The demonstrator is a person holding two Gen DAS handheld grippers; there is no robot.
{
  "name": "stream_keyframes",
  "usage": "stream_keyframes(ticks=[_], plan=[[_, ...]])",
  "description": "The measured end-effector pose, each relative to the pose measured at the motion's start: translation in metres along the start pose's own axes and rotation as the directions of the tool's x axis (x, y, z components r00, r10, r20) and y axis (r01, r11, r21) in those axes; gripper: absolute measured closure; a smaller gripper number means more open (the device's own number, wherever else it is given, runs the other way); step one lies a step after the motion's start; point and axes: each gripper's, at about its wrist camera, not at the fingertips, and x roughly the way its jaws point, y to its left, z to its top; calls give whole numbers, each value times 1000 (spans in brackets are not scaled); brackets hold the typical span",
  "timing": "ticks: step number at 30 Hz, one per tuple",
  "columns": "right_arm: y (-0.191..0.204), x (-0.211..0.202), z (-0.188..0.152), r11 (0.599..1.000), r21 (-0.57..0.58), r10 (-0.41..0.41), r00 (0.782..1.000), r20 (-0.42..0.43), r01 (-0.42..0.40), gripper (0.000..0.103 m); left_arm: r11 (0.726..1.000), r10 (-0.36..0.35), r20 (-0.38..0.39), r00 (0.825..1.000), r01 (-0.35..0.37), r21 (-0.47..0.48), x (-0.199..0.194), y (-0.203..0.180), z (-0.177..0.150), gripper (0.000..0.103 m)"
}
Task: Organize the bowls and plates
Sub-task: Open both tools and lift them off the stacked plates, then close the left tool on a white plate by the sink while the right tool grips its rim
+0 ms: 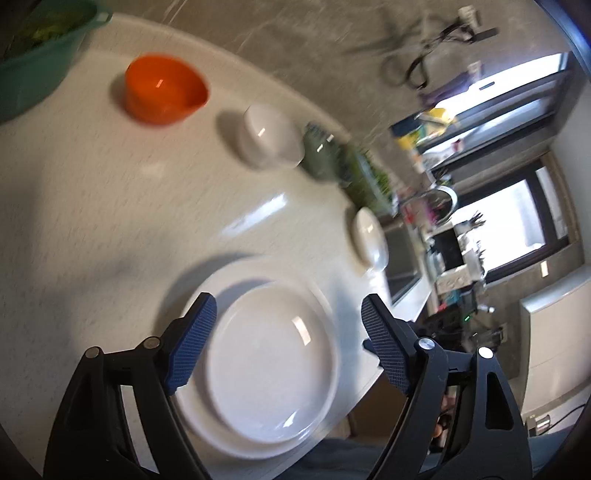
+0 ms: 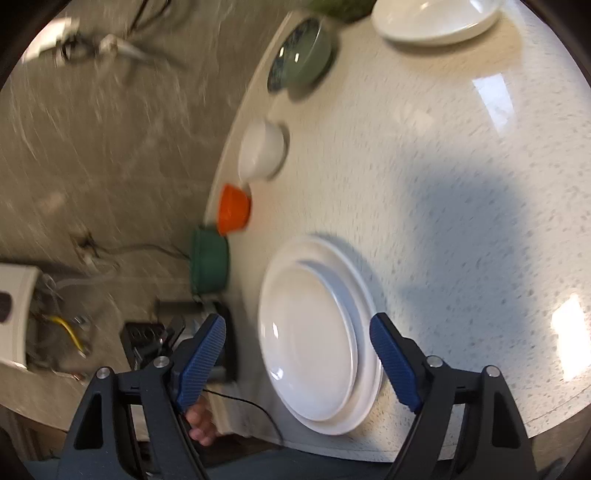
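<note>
Left gripper [image 1: 288, 339] and right gripper [image 2: 299, 354], jaws wide and empty, above the stacked plates [image 1: 273, 365] on the table [image 1: 92, 206]. Beyond, unsorted: white bowl [image 1: 269, 134], orange bowl [image 1: 164, 88], green bowl [image 2: 301, 53], white dish [image 2: 436, 18].

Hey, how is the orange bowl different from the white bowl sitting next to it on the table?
The orange bowl is bright orange; the white bowl is plain glossy white. The orange bowl sits next to the teal tub, while the white bowl sits next to the green bowl. The orange bowl looks somewhat smaller in the right wrist view. Both are small, upright, apparently empty, and near the table's far edge.
</note>
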Motion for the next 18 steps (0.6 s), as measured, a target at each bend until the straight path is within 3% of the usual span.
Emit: stream_keyframes(ticks=[2,4,7,12,15,18], plan=[[-12,-17,10,997,52,50,997,57,-53,15,999,-35,87,996,33,26,-9,-19,3,9],[-23,-33,23,990,94,91,989,113,-102,13,998,-54,153,987,49,37,-13,-37,5,6],[-30,-53,50,987,82,127,982,141,-140,12,998,-68,181,981,67,8,-5,-55,3,5],[-36,-84,113,986,-9,165,980,109,-165,8,998,-22,232,973,33,-44,32,-97,-6,5],[-46,-103,159,983,-78,172,984,52,-167,8,996,41,268,962,-19,-85,75,-123,-11,5],[-62,-118,208,969,-143,195,980,-47,-200,8,986,126,313,941,-86,-140,125,-160,-17,5]])
